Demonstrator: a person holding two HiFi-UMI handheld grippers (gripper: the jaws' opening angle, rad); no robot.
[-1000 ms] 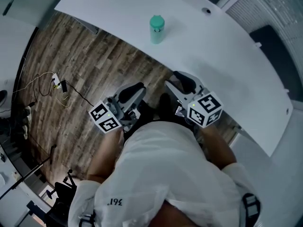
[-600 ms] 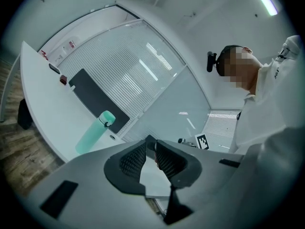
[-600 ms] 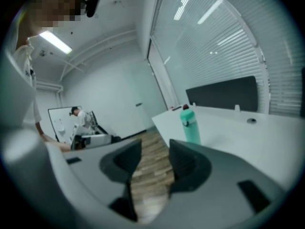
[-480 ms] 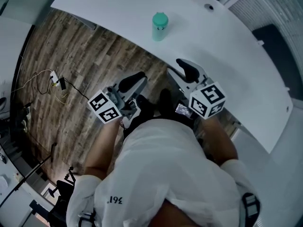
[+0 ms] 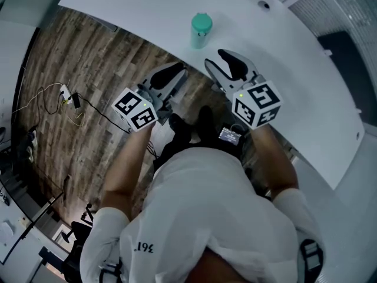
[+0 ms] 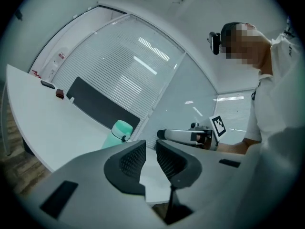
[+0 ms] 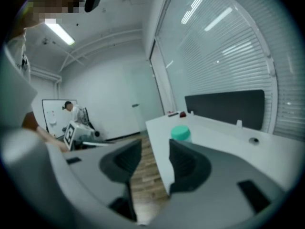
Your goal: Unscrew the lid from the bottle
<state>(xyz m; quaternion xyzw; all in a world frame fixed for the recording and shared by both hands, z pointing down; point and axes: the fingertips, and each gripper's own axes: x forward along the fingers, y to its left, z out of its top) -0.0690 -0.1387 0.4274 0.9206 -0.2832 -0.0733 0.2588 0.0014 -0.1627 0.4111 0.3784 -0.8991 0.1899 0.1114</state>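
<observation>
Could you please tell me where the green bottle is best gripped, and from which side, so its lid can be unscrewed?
Probably around the bottle body, below the lid, coming in level from the table's near edge. The bottle stands upright close to that edge with nothing beside it, and its round sides suit two jaws. That leaves the lid on top free for the other gripper.

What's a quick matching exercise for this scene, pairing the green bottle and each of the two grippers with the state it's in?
Things:
1. mint-green plastic bottle with its round lid
2. left gripper
3. right gripper

States:
A. jaws well apart, nothing between them
B. upright on the curved white table, lid on
C. jaws only a narrow gap apart, nothing between them

Pairs: 1-B, 2-C, 3-A
</observation>
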